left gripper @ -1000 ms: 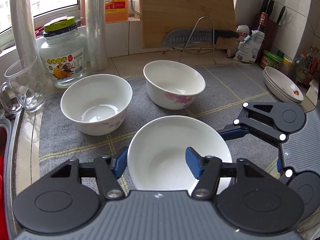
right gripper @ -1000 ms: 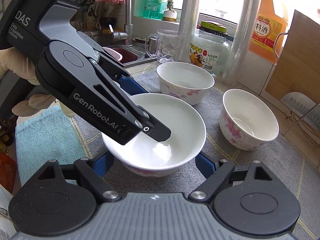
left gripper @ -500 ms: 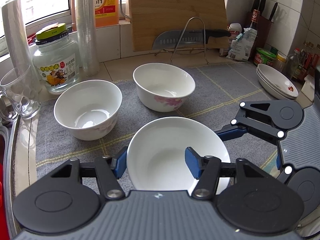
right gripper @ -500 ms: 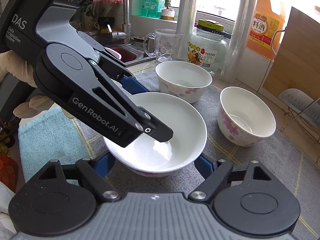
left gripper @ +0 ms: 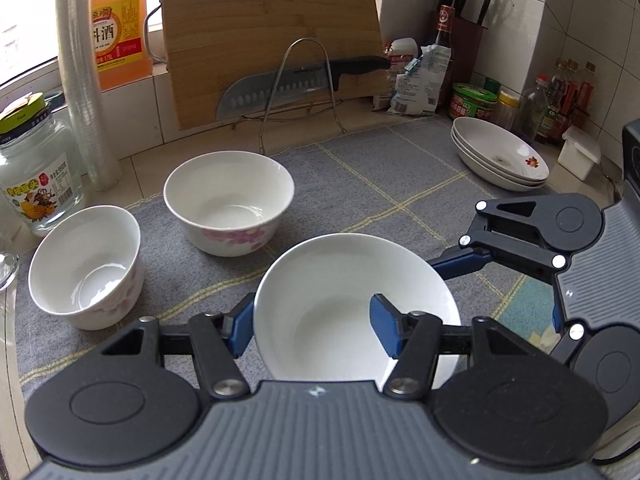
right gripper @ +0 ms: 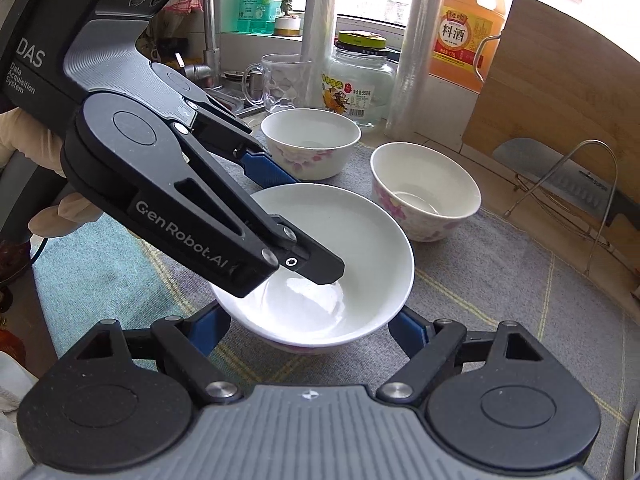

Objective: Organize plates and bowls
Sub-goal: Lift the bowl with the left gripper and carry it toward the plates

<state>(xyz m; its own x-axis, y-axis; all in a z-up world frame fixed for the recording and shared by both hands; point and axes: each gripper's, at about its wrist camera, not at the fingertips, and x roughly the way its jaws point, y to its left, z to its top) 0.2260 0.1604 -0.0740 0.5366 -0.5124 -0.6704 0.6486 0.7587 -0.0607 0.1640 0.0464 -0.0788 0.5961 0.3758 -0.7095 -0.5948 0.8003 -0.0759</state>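
White shallow bowl [left gripper: 352,300] at lower centre is pinched at its rim by the left gripper [left gripper: 312,326], the right gripper [right gripper: 310,328] spread around it, while two floral bowls [left gripper: 228,208] at left stay unstacked and plates [left gripper: 500,156] sit piled upper right.

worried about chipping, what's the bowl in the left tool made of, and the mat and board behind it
Bowl: looks like glazed ceramic or porcelain, glossy white with window glare. The left tool clamps its rim.
Mat: woven fabric, matte grey with yellow grid lines, so likely soft.
Board: wood or bamboo, with visible grain strips.
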